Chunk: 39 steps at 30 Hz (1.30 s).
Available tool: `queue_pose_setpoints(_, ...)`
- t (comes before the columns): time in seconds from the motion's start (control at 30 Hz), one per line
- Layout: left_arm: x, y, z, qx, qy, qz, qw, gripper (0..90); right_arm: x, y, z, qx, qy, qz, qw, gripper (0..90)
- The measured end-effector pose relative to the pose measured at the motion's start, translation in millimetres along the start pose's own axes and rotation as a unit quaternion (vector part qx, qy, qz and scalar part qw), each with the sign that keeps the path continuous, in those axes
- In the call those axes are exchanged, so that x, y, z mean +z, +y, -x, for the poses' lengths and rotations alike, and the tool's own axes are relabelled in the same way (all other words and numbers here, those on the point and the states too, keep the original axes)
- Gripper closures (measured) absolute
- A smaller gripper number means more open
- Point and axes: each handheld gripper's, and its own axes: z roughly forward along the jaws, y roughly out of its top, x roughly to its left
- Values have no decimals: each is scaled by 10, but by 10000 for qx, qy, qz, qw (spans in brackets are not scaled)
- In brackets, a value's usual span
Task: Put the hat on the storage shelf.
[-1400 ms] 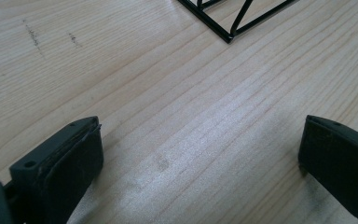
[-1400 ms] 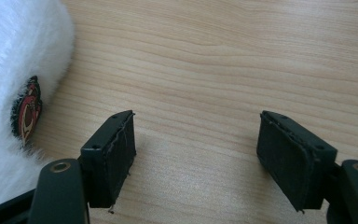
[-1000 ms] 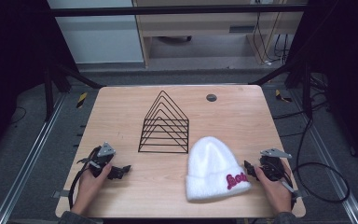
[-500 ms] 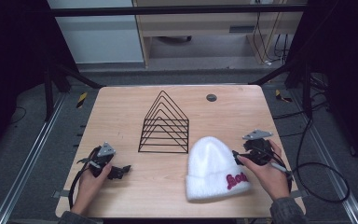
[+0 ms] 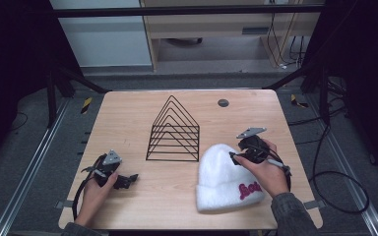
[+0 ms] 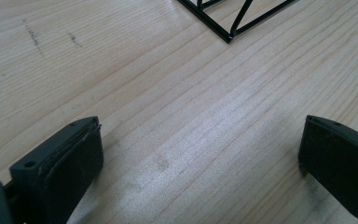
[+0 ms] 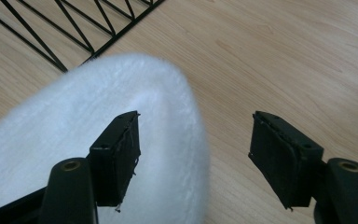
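Note:
A fluffy white beanie (image 5: 221, 177) with red lettering lies flat at the table's front right. My right gripper (image 5: 235, 157) hovers over the hat's far end. In the right gripper view the right gripper (image 7: 193, 140) is open; its jaws have just been closing. The beanie's (image 7: 98, 116) rounded edge lies between them, with one jaw above the fleece, the other above bare wood, and neither pressing. A black wire rack (image 5: 174, 130) of nested triangles stands mid-table. My left gripper (image 5: 129, 180) rests at the front left, and the left gripper (image 6: 200, 140) is wide open over bare wood.
A small dark round disc (image 5: 223, 103) sits near the wooden table's (image 5: 123, 118) far edge. The rack's corner (image 6: 228, 28) lies just ahead of the left jaws. Cables trail on the floor to the right of the table.
My right hand has lifted and travelled from beside the hat's brim at the front right to over its far end. The left hand has stayed where it was.

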Motion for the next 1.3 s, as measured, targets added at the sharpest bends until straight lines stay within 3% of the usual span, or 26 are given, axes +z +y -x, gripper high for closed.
queue_pose_setpoints(0.23,0,0,0,-1,0,0,10000,0,65,68,15,67,79,-142,9998,320)
queue_pose_setpoints(0.4,0,0,0,0,0,1,10000,0,159,122,45,255,156,-195,9994,339)
queue_pose_setpoints(0.8,0,0,0,0,-1,1,10000,0,584,190,38,401,376,-625,9965,375)
queue_pose_setpoints(1.1,0,0,0,1,0,-1,10000,0,769,212,-8,466,562,-823,9939,373)
queue_pose_setpoints(1.2,0,0,0,1,-1,0,10000,0,801,202,-3,455,556,-899,9934,405)
queue_pose_setpoints(1.3,0,0,0,1,-1,-1,10000,0,799,203,-5,455,619,-907,9929,493)
